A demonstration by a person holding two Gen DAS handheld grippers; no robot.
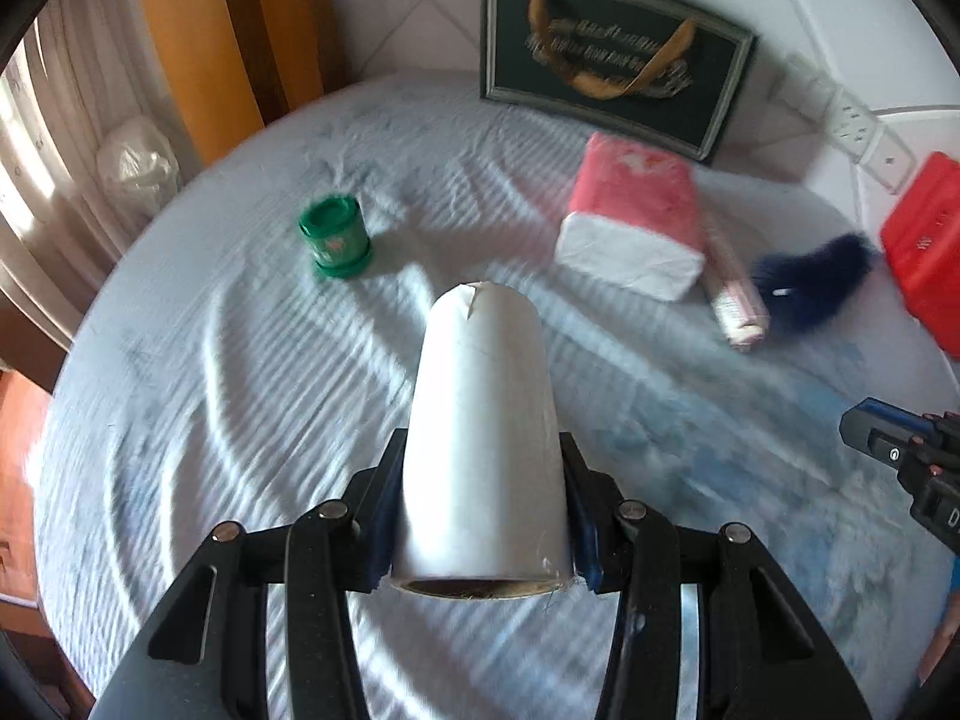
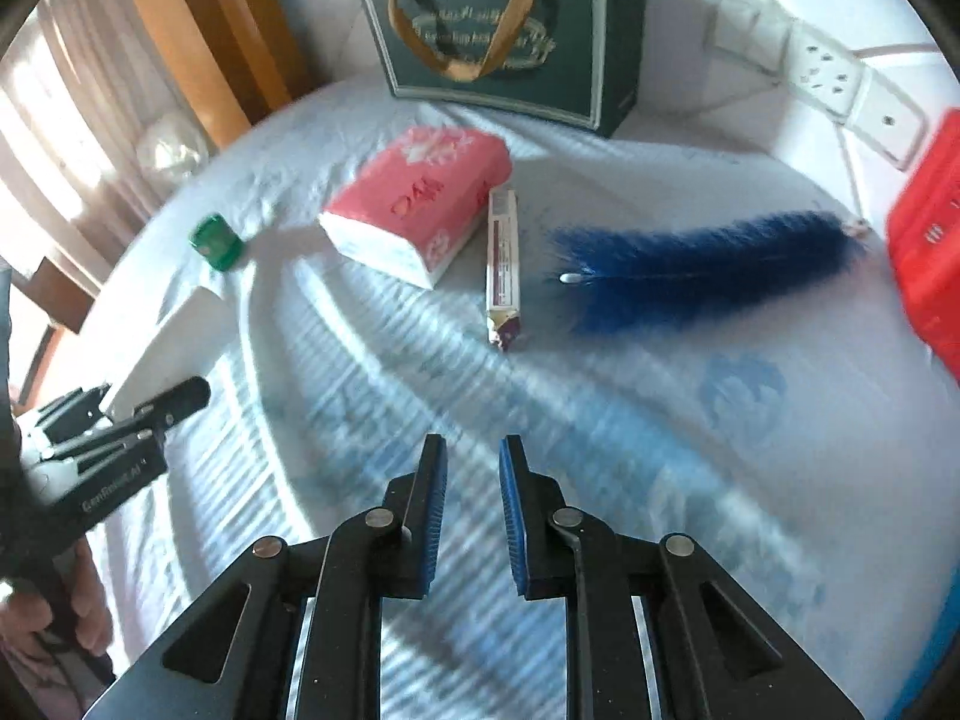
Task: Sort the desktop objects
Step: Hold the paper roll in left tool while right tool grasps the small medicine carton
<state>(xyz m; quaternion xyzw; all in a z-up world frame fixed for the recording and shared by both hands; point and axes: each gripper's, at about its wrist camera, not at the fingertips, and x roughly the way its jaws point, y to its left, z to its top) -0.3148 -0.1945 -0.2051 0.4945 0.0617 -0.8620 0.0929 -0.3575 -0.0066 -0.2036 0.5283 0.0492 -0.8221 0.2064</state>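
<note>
White roll (image 1: 483, 438), clamped between left claw (image 1: 480, 504) pads

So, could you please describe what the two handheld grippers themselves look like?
Both are matte black linkage frames with silver pivot pins and blue ribbed pads lining the jaws. The right gripper shows this best. The left gripper matches it; seen from the side in the right wrist view, its black body carries small white lettering, too blurred to read.
</note>
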